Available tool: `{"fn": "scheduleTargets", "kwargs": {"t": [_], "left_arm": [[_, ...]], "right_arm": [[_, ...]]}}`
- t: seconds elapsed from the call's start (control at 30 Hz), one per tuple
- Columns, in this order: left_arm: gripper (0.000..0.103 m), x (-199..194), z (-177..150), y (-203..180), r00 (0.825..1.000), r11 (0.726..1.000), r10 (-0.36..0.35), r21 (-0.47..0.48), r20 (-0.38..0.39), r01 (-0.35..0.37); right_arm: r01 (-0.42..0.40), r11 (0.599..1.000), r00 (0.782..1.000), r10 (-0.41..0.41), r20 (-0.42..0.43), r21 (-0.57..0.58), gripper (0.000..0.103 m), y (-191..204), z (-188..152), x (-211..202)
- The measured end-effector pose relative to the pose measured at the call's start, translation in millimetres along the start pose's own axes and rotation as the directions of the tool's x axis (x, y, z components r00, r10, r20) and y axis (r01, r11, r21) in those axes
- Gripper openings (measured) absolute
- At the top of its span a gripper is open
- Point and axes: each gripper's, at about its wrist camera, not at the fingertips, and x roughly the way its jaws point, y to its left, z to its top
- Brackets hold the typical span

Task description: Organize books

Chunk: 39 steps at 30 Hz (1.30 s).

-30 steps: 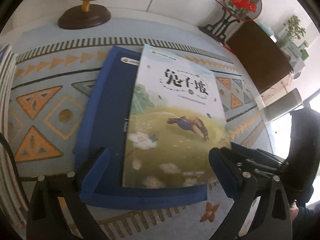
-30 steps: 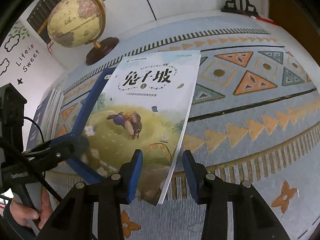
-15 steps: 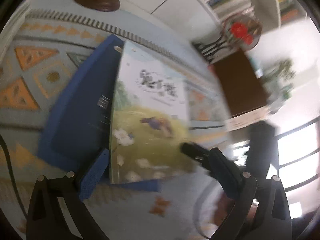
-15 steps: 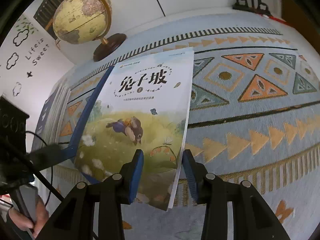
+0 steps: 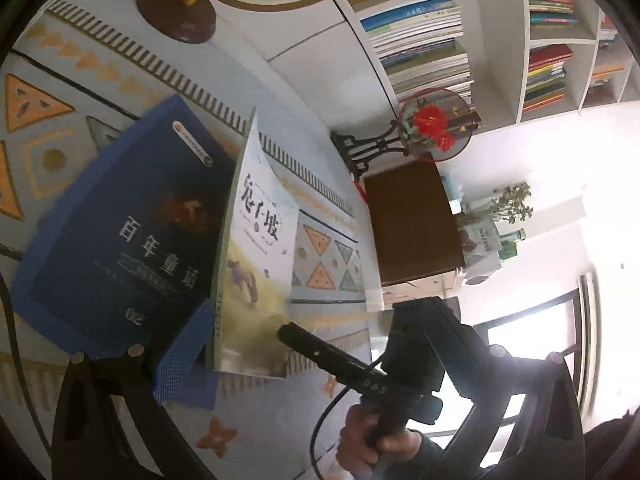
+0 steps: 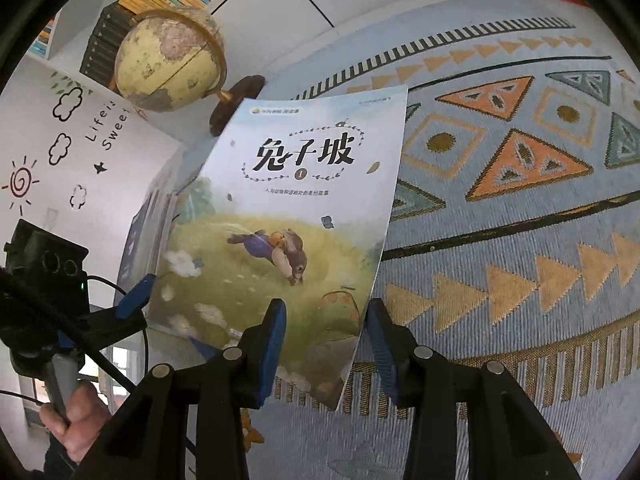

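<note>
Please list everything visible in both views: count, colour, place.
rabbit book: one, pale blue-green, tilted up, by blue book
blue book: one, dark blue, flat on the rug
rug: one, blue with orange triangles, underneath
globe: one, yellowish, behind the books
shelf books: many, mixed colours, white shelves
fan ornament: one, red flowers, black stand
cabinet: one, brown, beside the rug
left gripper: one, black, blue pads, open
right gripper: one, same colours, jaws apart around rabbit book's edge

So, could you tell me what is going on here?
A person works two tools. The right tool has a corner of the picture book between its fingers, tilted up from the blue book on the rug. The left tool stands wide beside its spine. Both jaws have just been opening.
</note>
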Motion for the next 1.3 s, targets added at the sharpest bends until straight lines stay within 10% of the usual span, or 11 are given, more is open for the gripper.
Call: {"fn": "scheduleTargets", "kwargs": {"t": [0.3,0.57,0.83,0.93,1.03,1.3], "left_arm": [[0.102,53.9,-15.5,23.7,0.988,0.995,0.081,-0.051,-0.132,-0.088],[0.102,54.0,-8.9,13.8,0.985,0.979,-0.133,-0.170,-0.107,0.114],[0.102,59.3,-4.6,4.2,0.970,0.962,-0.209,-0.205,-0.126,0.181],[0.102,62.5,-3.1,-0.7,0.973,0.973,-0.179,-0.173,-0.145,0.153],[0.102,61.6,-2.1,1.3,0.981,0.985,-0.120,-0.142,-0.153,0.098],[0.102,57.3,-8.1,23.6,0.980,0.986,0.127,-0.086,-0.151,-0.141]], "right_arm": [[-0.013,0.999,1.000,0.012,-0.019,-0.042,0.050,6.1,5.9,5.6],[-0.090,0.992,0.985,0.102,-0.137,0.088,0.056,-10.5,7.3,0.0],[-0.388,0.815,0.901,0.433,-0.007,0.430,0.057,-51.0,-2.8,2.5],[-0.444,0.753,0.878,0.473,0.069,0.486,0.048,-54.3,1.0,9.9],[-0.450,0.758,0.883,0.457,0.108,0.472,0.011,-50.1,9.9,9.3],[-0.463,0.811,0.881,0.466,0.084,0.357,0.007,-22.9,10.9,-33.5]]}}
